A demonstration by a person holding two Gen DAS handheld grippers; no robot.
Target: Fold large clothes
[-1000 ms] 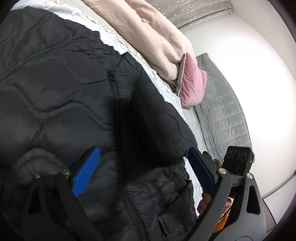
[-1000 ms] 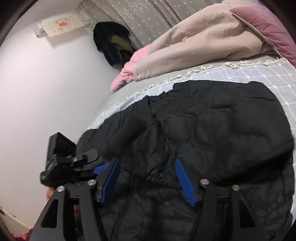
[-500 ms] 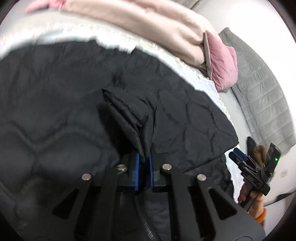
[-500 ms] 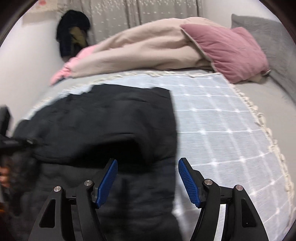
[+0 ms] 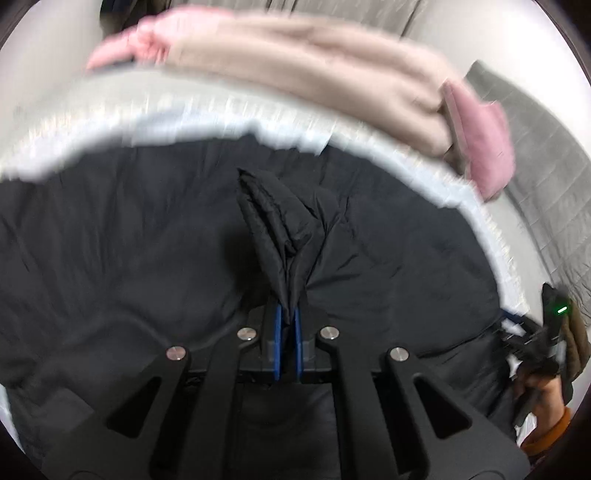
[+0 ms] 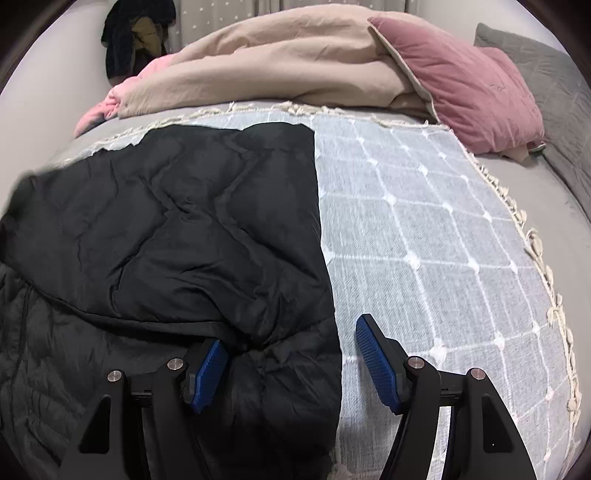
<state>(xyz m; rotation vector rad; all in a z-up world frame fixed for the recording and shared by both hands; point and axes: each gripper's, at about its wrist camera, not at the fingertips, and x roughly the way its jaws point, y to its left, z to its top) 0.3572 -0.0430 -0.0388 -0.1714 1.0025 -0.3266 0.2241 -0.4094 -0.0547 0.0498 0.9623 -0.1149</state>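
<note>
A black quilted puffer jacket (image 6: 184, 229) lies spread on a pale blue checked throw (image 6: 424, 229) on the bed. In the left wrist view my left gripper (image 5: 287, 321) is shut on a bunched fold of the jacket (image 5: 273, 229), which stands up in front of the blue pads. In the right wrist view my right gripper (image 6: 291, 354) is open over the jacket's right edge. Its left pad (image 6: 208, 369) touches the fabric and its right pad (image 6: 376, 362) hangs over the throw. The right gripper (image 5: 532, 343) and a person's hand also show at the far right of the left wrist view.
A beige duvet (image 6: 288, 62) and a pink pillow (image 6: 465, 81) are piled at the head of the bed, with a grey pillow (image 6: 546, 62) beyond. Dark clothes (image 6: 136, 33) hang on the far wall. The throw has a tasselled edge (image 6: 532, 236) on the right.
My left gripper went from wide open to shut on a fold of the jacket and swung round. My right gripper moved rightward to the jacket's right edge and stayed open.
</note>
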